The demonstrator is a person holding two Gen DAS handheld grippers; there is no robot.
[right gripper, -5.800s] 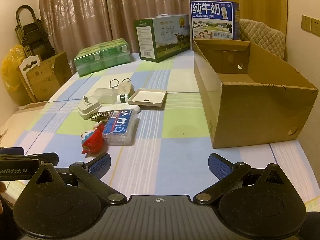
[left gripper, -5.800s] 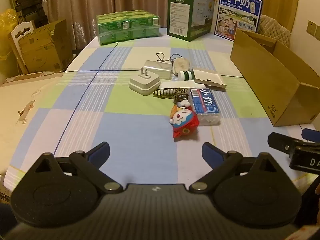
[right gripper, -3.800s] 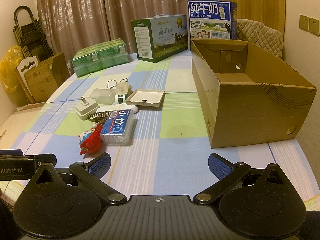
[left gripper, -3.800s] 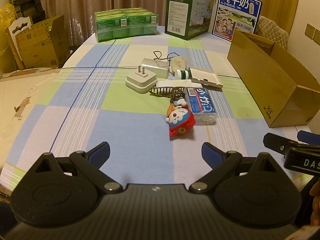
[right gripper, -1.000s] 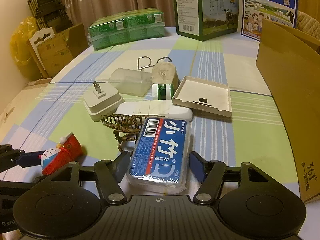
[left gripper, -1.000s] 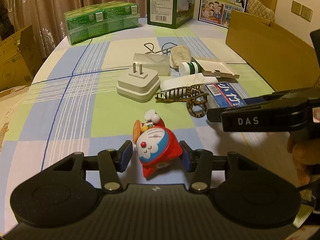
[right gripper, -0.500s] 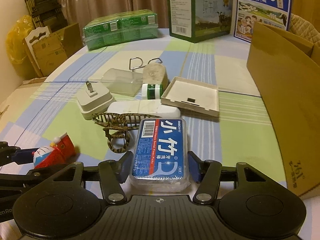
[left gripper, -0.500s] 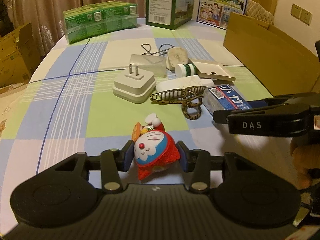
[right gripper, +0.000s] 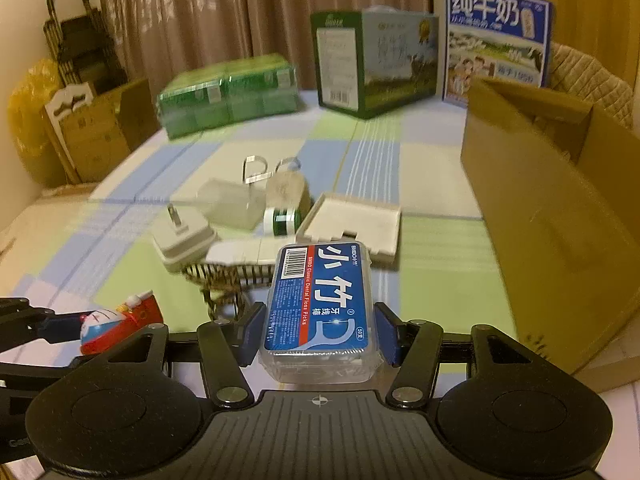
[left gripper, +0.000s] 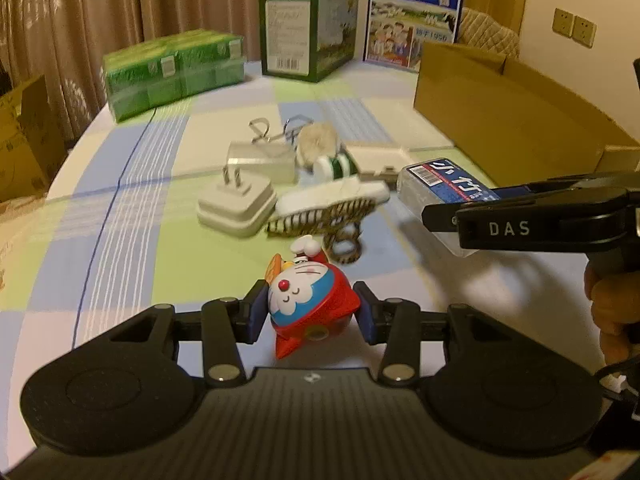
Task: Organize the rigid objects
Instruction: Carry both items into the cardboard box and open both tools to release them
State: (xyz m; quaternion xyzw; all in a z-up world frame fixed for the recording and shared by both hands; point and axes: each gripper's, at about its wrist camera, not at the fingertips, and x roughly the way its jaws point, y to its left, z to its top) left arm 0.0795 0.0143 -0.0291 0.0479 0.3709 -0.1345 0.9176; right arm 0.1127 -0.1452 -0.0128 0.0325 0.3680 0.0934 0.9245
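Note:
My left gripper (left gripper: 310, 316) is shut on a red and blue cartoon cat toy (left gripper: 308, 304), lifted a little off the checked tablecloth. My right gripper (right gripper: 318, 334) is shut on a clear box of dental floss picks (right gripper: 320, 308) with a blue label, also raised. In the left wrist view the floss box (left gripper: 444, 188) shows at the right between the right gripper's black fingers (left gripper: 520, 216). In the right wrist view the toy (right gripper: 120, 320) appears low at the left. An open brown cardboard box (right gripper: 560, 216) stands at the right.
Left on the cloth are a white plug adapter (left gripper: 236, 204), a white case (left gripper: 332, 196) over a striped hair clip (left gripper: 320, 220), a green-banded bottle (right gripper: 282, 218), a clear box (right gripper: 228, 200) and a beige tray (right gripper: 352, 224). Green packs (left gripper: 172, 68) and milk cartons (left gripper: 304, 28) stand at the back.
Both grippers have closed a little on their objects and risen: the toy and the floss box now hang above the cloth. The hair clip and white case stayed on the table.

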